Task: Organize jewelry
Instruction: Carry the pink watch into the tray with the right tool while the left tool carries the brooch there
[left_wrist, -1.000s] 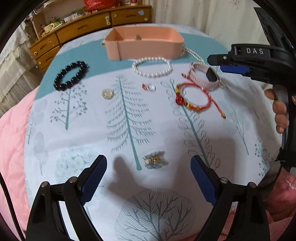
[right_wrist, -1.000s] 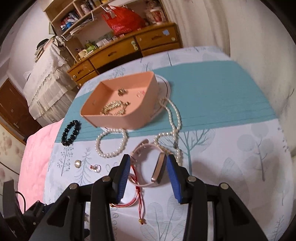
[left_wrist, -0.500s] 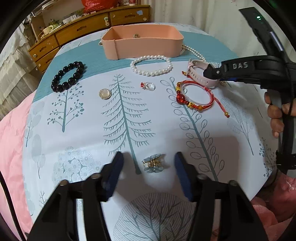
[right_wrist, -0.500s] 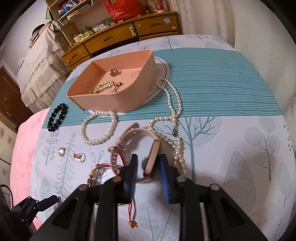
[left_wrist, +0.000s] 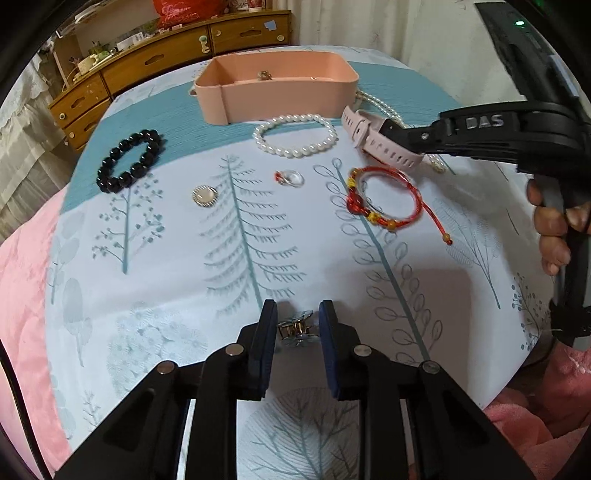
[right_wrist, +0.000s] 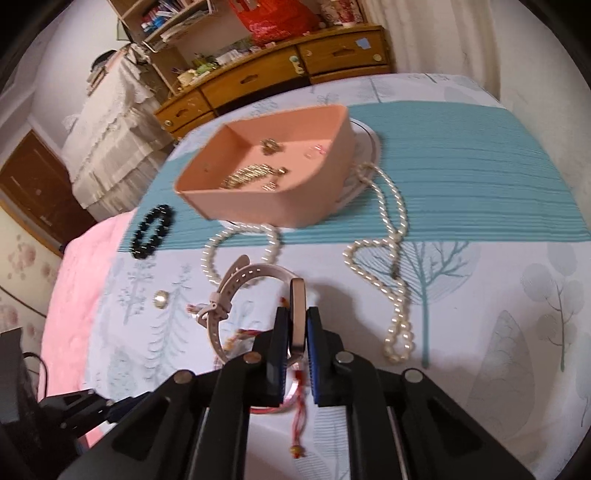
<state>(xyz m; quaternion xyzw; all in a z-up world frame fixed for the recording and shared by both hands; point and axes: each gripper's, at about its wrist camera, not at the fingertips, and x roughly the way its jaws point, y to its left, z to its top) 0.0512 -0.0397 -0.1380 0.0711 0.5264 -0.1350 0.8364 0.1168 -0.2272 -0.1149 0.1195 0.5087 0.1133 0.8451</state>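
Note:
My left gripper (left_wrist: 297, 325) is shut on a small pale-blue and gold hair clip (left_wrist: 296, 330) at the near edge of the printed cloth. My right gripper (right_wrist: 297, 332) is shut on the face of a pink watch (right_wrist: 297, 314), lifted off the cloth; its strap (left_wrist: 384, 146) shows in the left wrist view. The pink tray (right_wrist: 273, 206) stands at the back and holds a gold chain (right_wrist: 251, 174) and small pieces. On the cloth lie a pearl bracelet (left_wrist: 295, 134), black bead bracelet (left_wrist: 129, 160), red cord bracelet (left_wrist: 384, 199), round brooch (left_wrist: 203, 196), small ring (left_wrist: 290, 178) and long pearl necklace (right_wrist: 388, 254).
The cloth covers a bed with a pink quilt (left_wrist: 22, 280) on the left. A wooden chest of drawers (right_wrist: 295, 70) stands behind the bed. A white curtain and wall (left_wrist: 406, 26) are at the right.
Both grippers closed. The left one moved forward and shut on the hair clip. The right one shut on the watch face and raised it, so the strap lifted off the cloth.

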